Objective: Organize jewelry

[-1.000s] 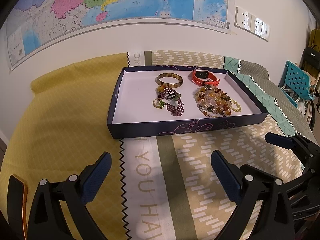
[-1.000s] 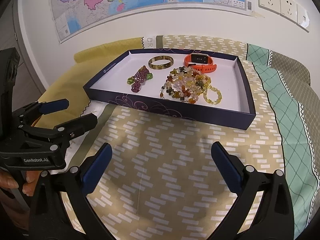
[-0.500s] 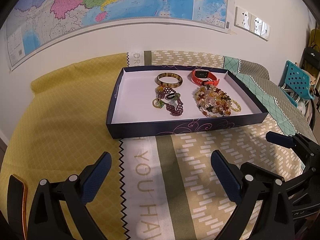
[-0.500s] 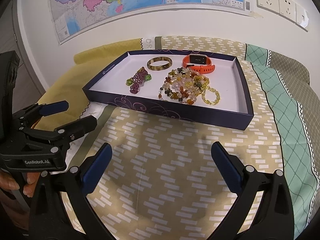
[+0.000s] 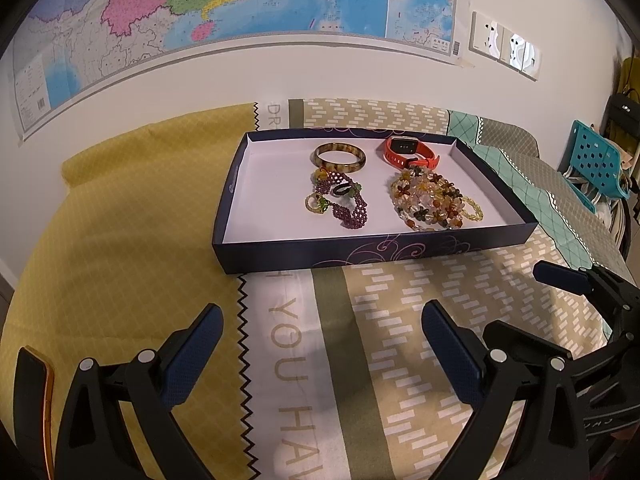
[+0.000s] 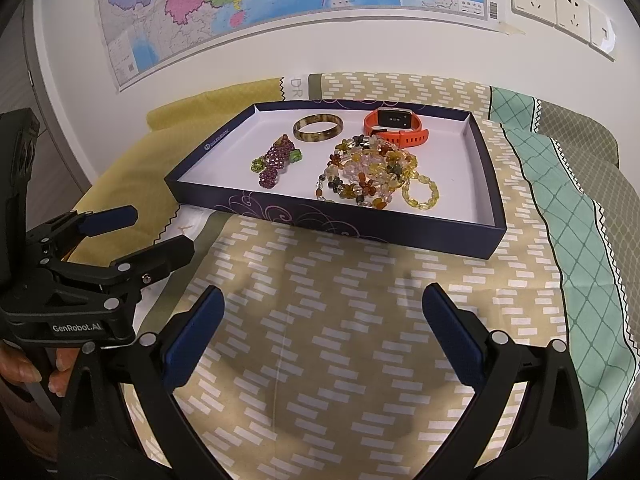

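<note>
A shallow navy tray with a white floor lies on the patterned cloth ahead of both grippers. Inside it are a brown mottled bangle, an orange watch, a purple beaded piece with green bits, and a heap of amber flower beads. My left gripper hangs open above the cloth, short of the tray. My right gripper is open too, with nothing between its fingers.
The cloth covers a table against a white wall with a map and sockets. A teal chair stands at the far right. A hand grips the left tool's handle.
The right gripper has drifted slightly, so the tray sits a little higher in its view. The left view is nearly unchanged. Both stay open.
</note>
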Tool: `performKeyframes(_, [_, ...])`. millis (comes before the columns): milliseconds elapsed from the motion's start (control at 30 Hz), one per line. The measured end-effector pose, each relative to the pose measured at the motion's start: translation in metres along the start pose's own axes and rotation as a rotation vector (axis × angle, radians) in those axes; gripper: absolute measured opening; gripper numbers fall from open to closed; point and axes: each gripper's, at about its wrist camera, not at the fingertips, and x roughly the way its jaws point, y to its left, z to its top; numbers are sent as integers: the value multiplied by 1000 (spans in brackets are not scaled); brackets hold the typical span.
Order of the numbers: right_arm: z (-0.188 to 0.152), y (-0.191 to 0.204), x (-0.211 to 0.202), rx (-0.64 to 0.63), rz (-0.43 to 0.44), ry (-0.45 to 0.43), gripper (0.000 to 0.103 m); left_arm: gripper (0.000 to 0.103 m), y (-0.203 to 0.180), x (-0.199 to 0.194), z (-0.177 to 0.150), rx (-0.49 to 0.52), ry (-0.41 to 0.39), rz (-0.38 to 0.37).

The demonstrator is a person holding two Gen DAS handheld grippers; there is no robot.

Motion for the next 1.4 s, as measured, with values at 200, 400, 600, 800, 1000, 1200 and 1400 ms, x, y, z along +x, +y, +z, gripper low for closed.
performKeyframes(200, [0, -1, 0, 3, 2, 1, 98, 96, -1, 1, -1, -1, 4, -2])
performKeyframes(400, [-1, -1, 1, 1, 2, 2, 98, 96, 0, 1, -1, -3, 6, 0])
performKeyframes(600, [-1, 0, 1, 0, 3, 0, 98, 96, 0, 1, -2, -4, 8, 1])
performKeyframes(800, [-1, 0, 0, 1, 2, -4, 98, 96, 0, 0, -2, -3, 7, 2])
performKeyframes(1000, [-1, 0, 0, 1, 3, -4, 98, 96, 0, -1, -3, -4, 6, 3])
performKeyframes(1200, [-1, 1, -1, 1, 3, -7, 98, 96, 0, 0, -3, -3, 5, 2])
performKeyframes(1400, [-1, 1, -3, 2, 3, -10, 98, 96, -1, -2, -4, 0, 1, -2])
